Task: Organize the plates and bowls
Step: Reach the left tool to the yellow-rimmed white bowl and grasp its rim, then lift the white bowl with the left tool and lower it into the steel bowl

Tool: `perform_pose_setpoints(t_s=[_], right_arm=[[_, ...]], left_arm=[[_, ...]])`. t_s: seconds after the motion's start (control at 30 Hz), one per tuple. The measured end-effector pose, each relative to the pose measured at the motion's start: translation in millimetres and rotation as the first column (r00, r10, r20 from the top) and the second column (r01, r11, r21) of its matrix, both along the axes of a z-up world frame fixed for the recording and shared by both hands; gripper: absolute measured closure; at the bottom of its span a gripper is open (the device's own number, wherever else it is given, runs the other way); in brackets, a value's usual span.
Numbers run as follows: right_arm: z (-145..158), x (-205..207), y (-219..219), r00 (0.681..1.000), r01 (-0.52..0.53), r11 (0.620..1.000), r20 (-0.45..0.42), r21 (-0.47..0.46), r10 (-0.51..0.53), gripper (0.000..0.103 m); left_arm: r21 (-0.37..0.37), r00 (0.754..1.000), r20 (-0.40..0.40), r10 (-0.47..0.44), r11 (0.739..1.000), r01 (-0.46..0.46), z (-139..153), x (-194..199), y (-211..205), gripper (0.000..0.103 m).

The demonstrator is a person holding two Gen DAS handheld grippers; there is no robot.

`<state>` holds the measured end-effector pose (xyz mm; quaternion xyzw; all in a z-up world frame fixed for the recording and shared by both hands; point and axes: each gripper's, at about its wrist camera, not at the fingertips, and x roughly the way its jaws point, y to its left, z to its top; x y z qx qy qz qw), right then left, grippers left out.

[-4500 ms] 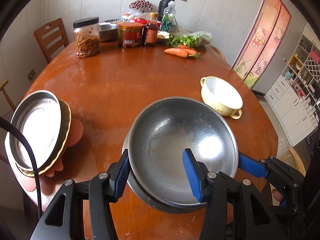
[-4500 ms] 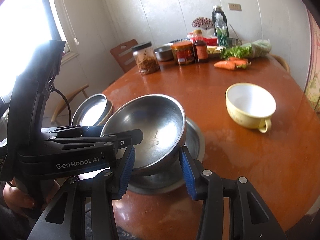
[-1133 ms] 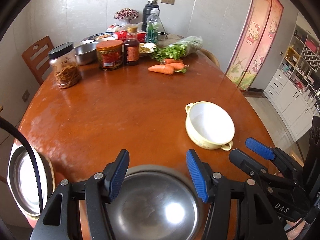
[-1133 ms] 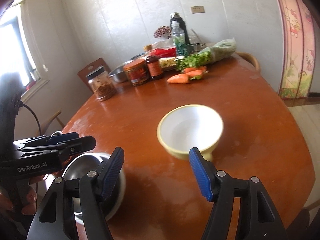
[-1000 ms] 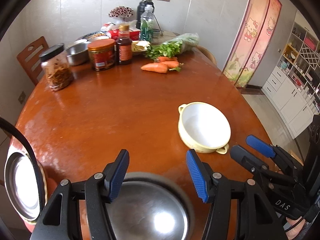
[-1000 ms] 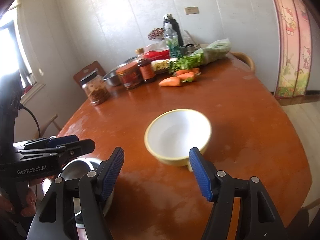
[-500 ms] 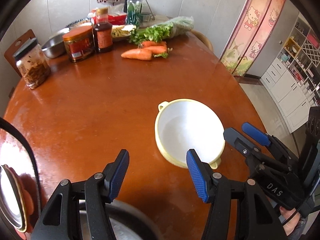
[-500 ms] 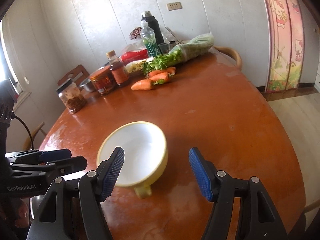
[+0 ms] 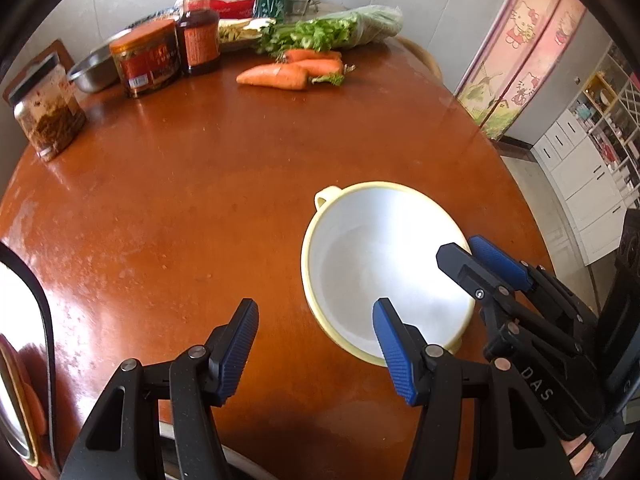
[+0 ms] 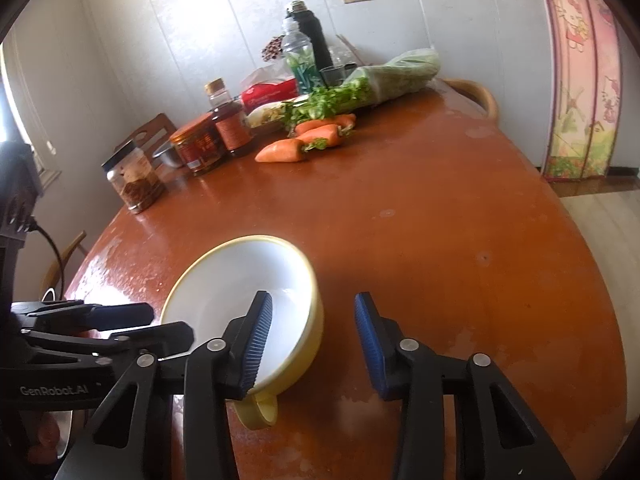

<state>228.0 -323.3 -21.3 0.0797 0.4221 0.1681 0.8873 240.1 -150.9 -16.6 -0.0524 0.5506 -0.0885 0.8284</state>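
- glossy brown round table, white panelled walls, hello kitty screen
- "genrobot.ai", "das" on the tools
- left gripper parted, empty
- right gripper just been closing, straddling yellow bowl rim, not pinching

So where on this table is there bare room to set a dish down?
Bare wood on the table between the yellow bowl, the carrots and the glass jar, and right of the bowl toward the table edge. The far rim, with jars, bottles and greens, is crowded.
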Motion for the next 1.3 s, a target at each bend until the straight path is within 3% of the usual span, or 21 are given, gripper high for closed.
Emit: perform_pose_setpoints(t_s=[0.17, 0.33, 0.53, 0.97, 1.3], right_arm=[[-4.0, 0.6, 4.2, 0.999, -0.027, 0.999, -0.021, 0.031, 0.028, 0.065], [-4.6, 0.3, 9.1, 0.999, -0.041, 0.999, -0.025, 0.032, 0.042, 0.069], [-3.5, -2.3, 14.2, 0.998, -0.055, 0.998, -0.029, 0.023, 0.055, 0.071], [32.8, -22.3, 48.3, 0.992, -0.118, 0.993, 0.051, 0.008, 0.117, 0.070], [72.8, -54.0, 103.4, 0.964, -0.220, 0.976, 0.151, -0.009, 0.218, 0.070]], left_arm=[[-0.060, 1.000, -0.026, -0.009, 0.998, 0.007, -7.4, 4.0, 1.0, 0.045], [-0.113, 0.999, -0.031, -0.024, 0.993, 0.020, -11.1, 7.2, 0.7, 0.056], [-0.116, 1.000, -0.017, -0.013, 0.993, 0.011, -7.3, 5.9, 4.9, 0.058], [-0.104, 0.993, 0.101, 0.053, 0.994, -0.043, 27.9, -26.7, 40.8, 0.060], [-0.083, 0.966, 0.221, 0.137, 0.989, -0.121, 66.8, -74.3, 93.2, 0.060]])
